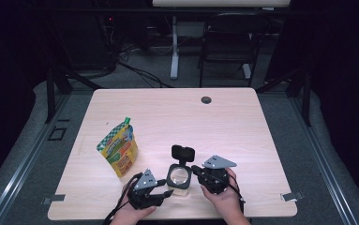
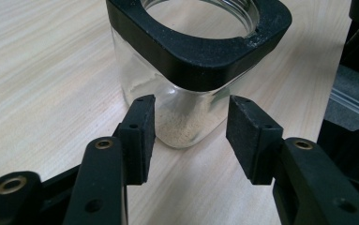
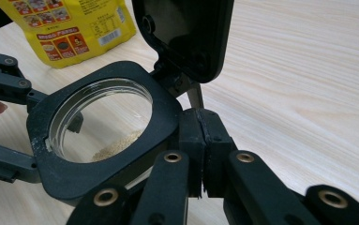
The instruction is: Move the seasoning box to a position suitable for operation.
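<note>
A square glass jar point(image 1: 179, 178) with a black collar point(image 3: 164, 123) stands near the table's front edge. Its black flip lid point(image 1: 183, 152) is swung up and open. A little pale grain point(image 2: 177, 130) lies on the jar's bottom. My left gripper point(image 2: 190, 117) has its pads against the lower glass on both sides of the jar point(image 2: 182, 108), coming from the front left point(image 1: 167, 192). My right gripper point(image 3: 203, 136) is shut, pad on pad, with nothing seen between them. Its tips touch the collar's edge beside the lid hinge point(image 1: 195, 169).
A yellow and green snack pouch point(image 1: 117, 149) stands upright left of the jar, also behind it in the right gripper view point(image 3: 69, 28). The wooden table point(image 1: 177, 117) has a cable hole point(image 1: 206, 100) at the back. A chair point(image 1: 226, 42) stands beyond it.
</note>
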The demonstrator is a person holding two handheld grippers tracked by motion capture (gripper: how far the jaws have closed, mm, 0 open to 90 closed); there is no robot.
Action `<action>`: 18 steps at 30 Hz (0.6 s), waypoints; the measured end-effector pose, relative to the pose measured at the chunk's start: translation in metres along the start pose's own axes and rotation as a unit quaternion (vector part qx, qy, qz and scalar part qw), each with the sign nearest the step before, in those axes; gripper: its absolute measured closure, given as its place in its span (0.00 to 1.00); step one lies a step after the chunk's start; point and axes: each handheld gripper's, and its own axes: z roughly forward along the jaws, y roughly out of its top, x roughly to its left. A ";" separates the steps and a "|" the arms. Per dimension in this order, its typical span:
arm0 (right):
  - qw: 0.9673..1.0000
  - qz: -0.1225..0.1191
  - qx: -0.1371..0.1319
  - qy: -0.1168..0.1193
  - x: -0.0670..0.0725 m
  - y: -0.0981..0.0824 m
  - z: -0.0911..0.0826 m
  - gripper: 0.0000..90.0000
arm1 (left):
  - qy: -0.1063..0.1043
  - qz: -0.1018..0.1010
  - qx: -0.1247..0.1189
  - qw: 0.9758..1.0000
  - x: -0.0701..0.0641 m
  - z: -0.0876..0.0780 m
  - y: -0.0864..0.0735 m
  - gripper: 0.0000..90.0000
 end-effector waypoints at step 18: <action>1.000 0.015 0.011 0.005 0.005 0.002 0.005 0.99 | 0.023 -0.020 -0.006 1.000 -0.003 -0.003 -0.004 0.59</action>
